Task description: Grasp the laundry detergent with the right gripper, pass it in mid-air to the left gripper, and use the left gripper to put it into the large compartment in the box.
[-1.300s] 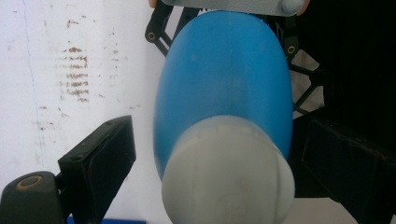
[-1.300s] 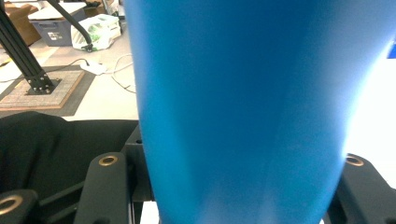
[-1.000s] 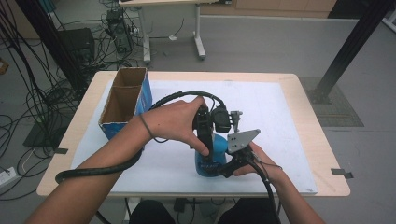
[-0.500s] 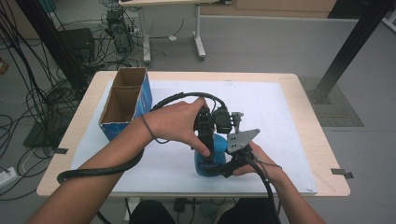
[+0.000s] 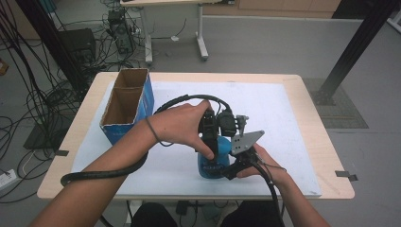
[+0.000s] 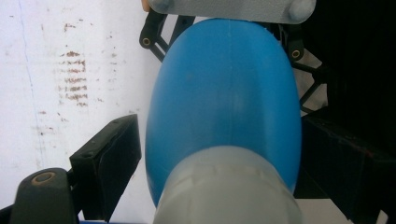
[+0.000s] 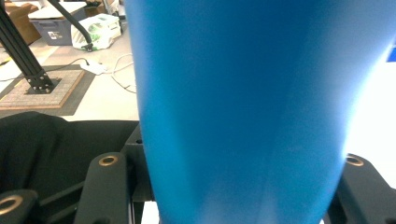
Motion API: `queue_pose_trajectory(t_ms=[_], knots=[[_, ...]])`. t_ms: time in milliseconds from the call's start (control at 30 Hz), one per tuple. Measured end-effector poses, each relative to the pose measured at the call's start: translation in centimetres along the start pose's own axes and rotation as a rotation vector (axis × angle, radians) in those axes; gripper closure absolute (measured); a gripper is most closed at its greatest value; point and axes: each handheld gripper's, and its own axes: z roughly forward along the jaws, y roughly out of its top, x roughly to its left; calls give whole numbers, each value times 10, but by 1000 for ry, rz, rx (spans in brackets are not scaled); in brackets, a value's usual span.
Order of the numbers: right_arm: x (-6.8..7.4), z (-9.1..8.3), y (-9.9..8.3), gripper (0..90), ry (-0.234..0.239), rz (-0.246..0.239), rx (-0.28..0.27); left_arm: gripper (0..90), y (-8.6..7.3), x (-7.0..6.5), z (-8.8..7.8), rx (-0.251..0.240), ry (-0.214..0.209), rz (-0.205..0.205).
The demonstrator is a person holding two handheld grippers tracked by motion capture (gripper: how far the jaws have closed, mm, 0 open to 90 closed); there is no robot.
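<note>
Near the counter's (image 5: 302, 94) front edge, a smooth, stiff, likely slippery blue bottle (image 5: 213, 163) is pinched low on its body by the right tool (image 5: 231, 166); the left tool's (image 5: 210, 158) jaws, spread beside its neck, have just been closing, where a hold seems best taken.

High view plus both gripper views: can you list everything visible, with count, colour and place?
Bottle: one, blue with a pale grey top, upright near the table's front edge.
Box: one, blue outside, brown inside, open, on the table's left.
Sheet: one, white, spread over the table.
Table: one, light wood.
Left gripper: black, over the bottle top, jaws just closing, a gap showing beside the top.
Right gripper: black, clamped on the bottle's body.
</note>
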Motion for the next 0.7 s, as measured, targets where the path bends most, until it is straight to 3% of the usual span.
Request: queue_pose_trajectory(t_ms=[700], knots=[[1,0,3,410,4,-7,1,253,1,-4,-1,12,20,3]])
